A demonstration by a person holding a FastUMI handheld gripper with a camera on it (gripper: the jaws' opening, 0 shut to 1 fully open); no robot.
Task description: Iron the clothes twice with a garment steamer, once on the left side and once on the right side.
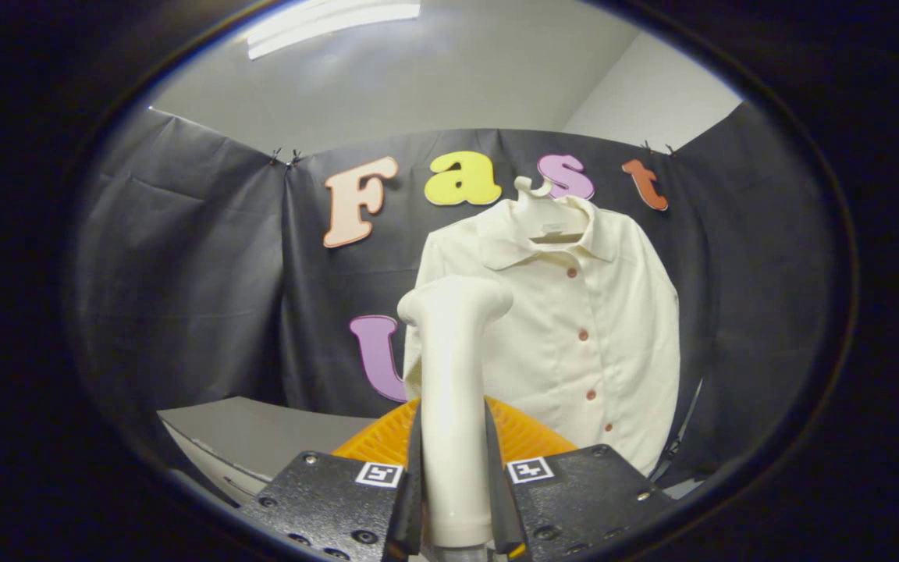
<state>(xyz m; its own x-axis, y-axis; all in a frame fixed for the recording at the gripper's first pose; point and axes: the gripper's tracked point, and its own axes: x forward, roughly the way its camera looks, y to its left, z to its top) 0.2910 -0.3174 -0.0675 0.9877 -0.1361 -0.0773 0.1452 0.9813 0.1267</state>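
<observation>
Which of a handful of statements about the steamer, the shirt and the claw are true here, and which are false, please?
1. The claw is shut on the garment steamer. True.
2. The shirt lies folded on the table. False: it hangs on a hanger against the booth wall.
3. The steamer stands upright between the fingers. True.
4. The shirt is unbuttoned and open. False: its front is closed, with a row of buttons showing.
5. The steamer head presses on the shirt's collar. False: it sits lower, in front of one side of the shirt.
</observation>
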